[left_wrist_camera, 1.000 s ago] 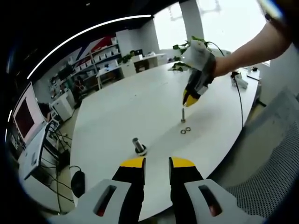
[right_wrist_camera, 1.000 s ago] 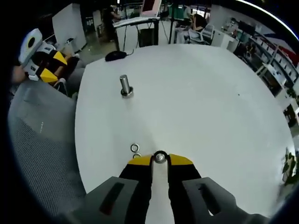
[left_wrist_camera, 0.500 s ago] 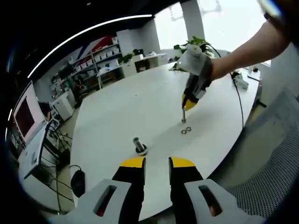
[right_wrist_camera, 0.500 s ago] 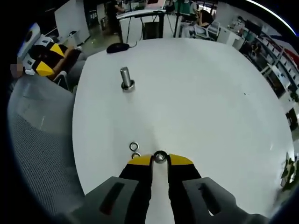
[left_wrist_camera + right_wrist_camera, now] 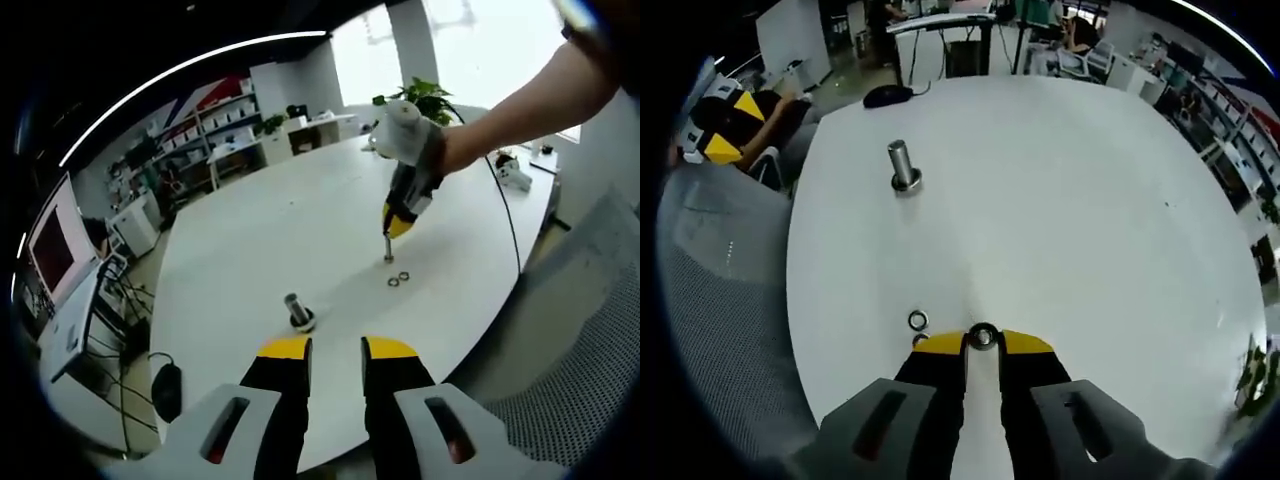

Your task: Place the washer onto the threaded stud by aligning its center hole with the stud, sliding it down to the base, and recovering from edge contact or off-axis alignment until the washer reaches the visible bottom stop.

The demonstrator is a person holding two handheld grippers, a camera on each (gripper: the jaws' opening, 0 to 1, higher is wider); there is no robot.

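Pinching washer atop stud: right gripper | stud mostly hidden | left gripper parted, idle

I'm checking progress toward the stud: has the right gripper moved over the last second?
Yes. In the left gripper view the right gripper has come down toward the thin stud beside the two loose washers, which stayed put.

A black mouse lies at the white table's edge, near a grey chair.

Yellow-tipped black tool, silver stud, white table.
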